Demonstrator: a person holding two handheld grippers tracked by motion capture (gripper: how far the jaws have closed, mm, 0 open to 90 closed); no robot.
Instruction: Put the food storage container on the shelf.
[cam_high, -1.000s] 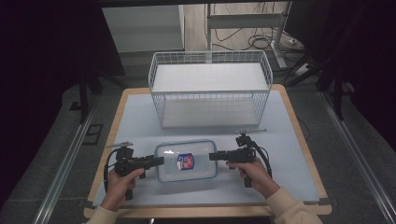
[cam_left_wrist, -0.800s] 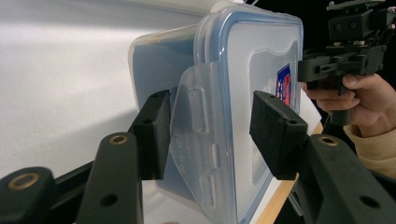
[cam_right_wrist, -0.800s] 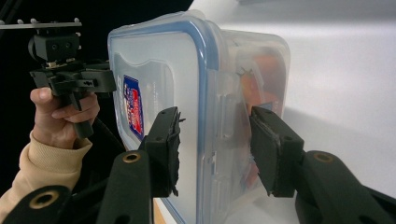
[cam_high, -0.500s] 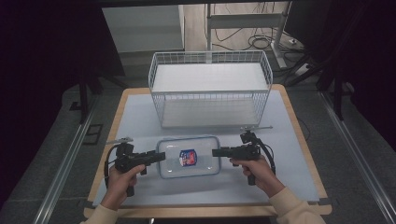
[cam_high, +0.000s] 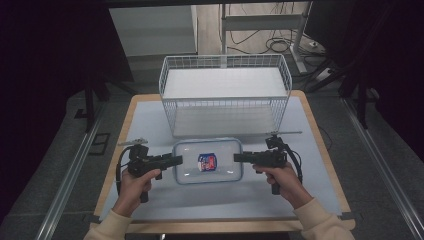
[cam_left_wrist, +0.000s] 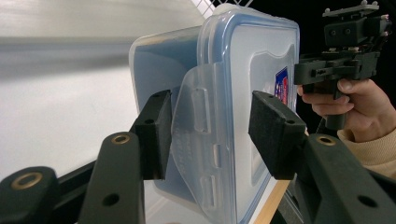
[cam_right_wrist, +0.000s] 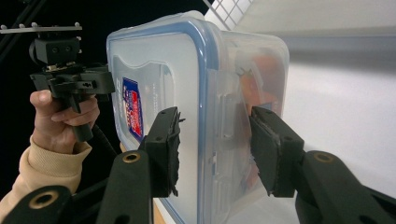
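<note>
tongs on both sides are clamped on the clear lidded container: from the high view i see my left tongs at its left end and my right tongs at its right end, over the tabletop, just in front of the wire basket. left gripper view: the pads squeeze the box's latch end. right gripper view: the pads grip the lid and wall, blue seal between them.
</note>
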